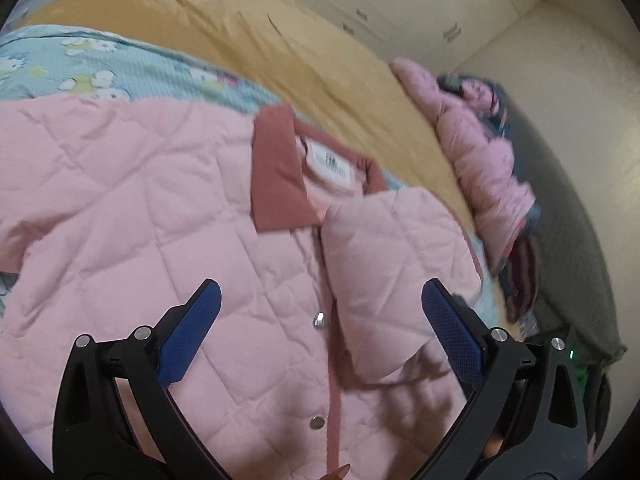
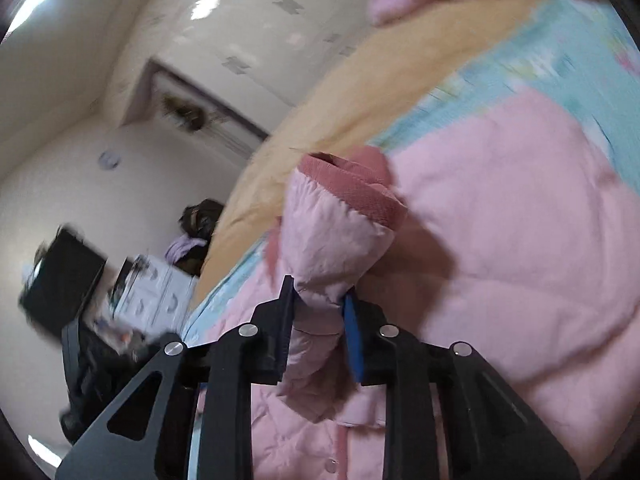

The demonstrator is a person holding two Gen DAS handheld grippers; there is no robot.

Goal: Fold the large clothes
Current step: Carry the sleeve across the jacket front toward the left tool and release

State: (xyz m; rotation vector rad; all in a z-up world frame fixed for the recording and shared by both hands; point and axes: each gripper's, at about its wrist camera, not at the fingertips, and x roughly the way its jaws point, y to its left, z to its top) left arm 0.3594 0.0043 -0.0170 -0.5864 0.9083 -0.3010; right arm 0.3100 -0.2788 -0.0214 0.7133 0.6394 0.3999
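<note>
- While the pink quilted jacket (image 1: 168, 208) is lying front-up on the bed, snaps closed and dark pink collar (image 1: 276, 176) pointing toward the far side, you are only beginning the fold.
- You are gripping one sleeve (image 2: 332, 248) with the right gripper (image 2: 318, 300); its jaws are standing narrow, pinching the bunched padding just below the dark pink cuff (image 2: 356, 192), which is sticking up above the fingers.
- In the left wrist view, a padded flap (image 1: 392, 272), probably that sleeve, is already lying folded across the chest, beside the snap placket (image 1: 334, 364).
- You are holding the left gripper (image 1: 320, 316) spread wide above the jacket front, with nothing between its blue pads (image 1: 192, 332).
- Judging by this, one sleeve is coming in, while the other side and the bottom-to-top fold are remaining; that side is spreading unfolded toward the left of the left view.
- Under the jacket, a light blue floral sheet (image 1: 52, 68) is showing, and beyond it a tan blanket (image 1: 224, 36).
- A heap of other clothes (image 1: 484, 156) is waiting at the bed's edge, so more folding is likely left.
</note>
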